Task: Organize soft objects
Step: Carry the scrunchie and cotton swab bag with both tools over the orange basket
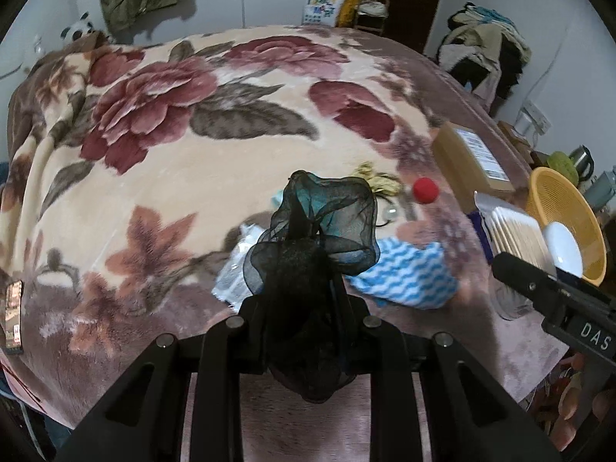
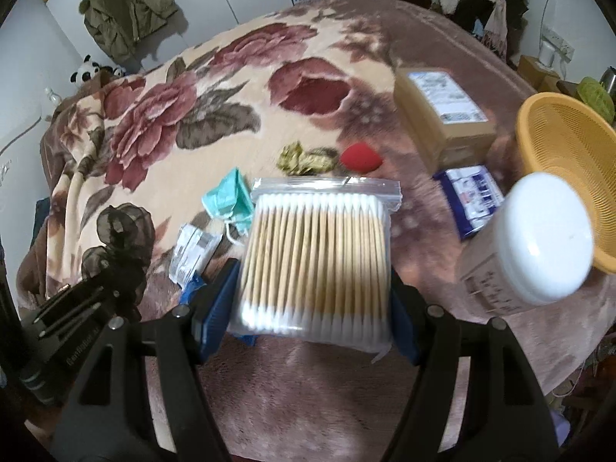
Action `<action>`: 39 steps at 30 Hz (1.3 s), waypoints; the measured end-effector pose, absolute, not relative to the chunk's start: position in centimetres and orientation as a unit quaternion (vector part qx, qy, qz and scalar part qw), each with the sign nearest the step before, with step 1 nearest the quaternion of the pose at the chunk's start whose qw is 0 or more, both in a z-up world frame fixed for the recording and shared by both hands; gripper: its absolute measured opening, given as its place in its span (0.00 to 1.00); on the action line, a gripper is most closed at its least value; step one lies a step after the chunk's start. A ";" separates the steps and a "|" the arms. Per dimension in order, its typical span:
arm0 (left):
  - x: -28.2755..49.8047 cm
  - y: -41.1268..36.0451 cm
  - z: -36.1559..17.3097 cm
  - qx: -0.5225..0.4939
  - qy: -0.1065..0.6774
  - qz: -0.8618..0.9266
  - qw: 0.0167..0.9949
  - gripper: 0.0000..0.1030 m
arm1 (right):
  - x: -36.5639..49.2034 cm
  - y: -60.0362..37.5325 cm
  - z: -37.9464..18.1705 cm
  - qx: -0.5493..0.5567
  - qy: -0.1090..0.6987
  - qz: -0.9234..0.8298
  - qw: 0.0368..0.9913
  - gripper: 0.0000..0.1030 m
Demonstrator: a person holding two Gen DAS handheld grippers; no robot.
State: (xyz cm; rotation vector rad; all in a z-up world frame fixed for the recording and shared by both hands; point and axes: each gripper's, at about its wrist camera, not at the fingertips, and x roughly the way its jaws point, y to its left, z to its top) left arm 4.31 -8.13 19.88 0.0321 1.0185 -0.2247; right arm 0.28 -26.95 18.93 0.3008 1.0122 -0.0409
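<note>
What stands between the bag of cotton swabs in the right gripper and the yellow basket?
The white-lidded jar stands directly in front of the yellow basket, on the near side of its rim. The right gripper holds the bag of cotton swabs to the jar's left, so a straight path crosses the jar.

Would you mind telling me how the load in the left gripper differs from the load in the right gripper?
The left gripper pinches a limp black mesh pouch with its jaws nearly together; the right gripper holds a bag of cotton swabs with its jaws wide apart. The pouch is dark, sheer and crumpled; the bag is clear, flat and filled with pale sticks. Both are held above the floral blanket.
</note>
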 end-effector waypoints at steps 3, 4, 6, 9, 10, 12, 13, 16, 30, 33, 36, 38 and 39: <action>4.0 -10.1 20.8 0.024 0.481 -0.116 0.869 0.23 | -0.2 -28.5 19.8 0.145 0.475 -0.024 0.867 0.69; 3.9 -10.5 21.0 0.027 0.479 -0.119 0.869 0.23 | -0.3 -29.1 20.0 0.147 0.473 -0.025 0.869 0.69; 3.6 -12.2 21.7 0.036 0.475 -0.126 0.870 0.23 | -0.7 -30.4 20.6 0.151 0.466 -0.031 0.871 0.69; 3.5 -14.7 22.4 0.045 0.471 -0.139 0.870 0.23 | -1.3 -32.5 21.2 0.157 0.459 -0.038 0.874 0.69; 3.5 -15.3 22.6 0.046 0.470 -0.141 0.870 0.23 | -1.5 -33.1 21.4 0.159 0.457 -0.042 0.874 0.69; 3.5 -17.3 23.1 0.051 0.468 -0.153 0.869 0.23 | -2.1 -34.7 21.8 0.164 0.452 -0.051 0.875 0.69; 3.4 -18.2 23.3 0.053 0.467 -0.158 0.869 0.23 | -2.3 -35.6 21.9 0.167 0.450 -0.056 0.876 0.69; 3.6 -21.0 23.8 0.057 0.466 -0.173 0.866 0.23 | -2.9 -38.0 22.2 0.174 0.445 -0.070 0.875 0.69; 4.3 -37.9 24.2 0.065 0.480 -0.280 0.829 0.23 | -5.4 -51.2 22.0 0.219 0.429 -0.155 0.863 0.69; 4.4 -41.3 23.7 0.071 0.486 -0.303 0.817 0.24 | -5.5 -53.6 21.7 0.222 0.430 -0.171 0.858 0.69; 4.8 -44.1 23.1 0.082 0.490 -0.317 0.808 0.27 | -5.4 -55.8 21.3 0.225 0.431 -0.185 0.854 0.69; 5.0 -46.3 22.5 0.089 0.495 -0.327 0.800 0.32 | -5.4 -57.3 21.0 0.231 0.431 -0.192 0.851 0.70; 5.3 -46.9 22.1 0.091 0.497 -0.330 0.798 0.42 | -5.5 -57.9 20.8 0.234 0.430 -0.192 0.850 0.70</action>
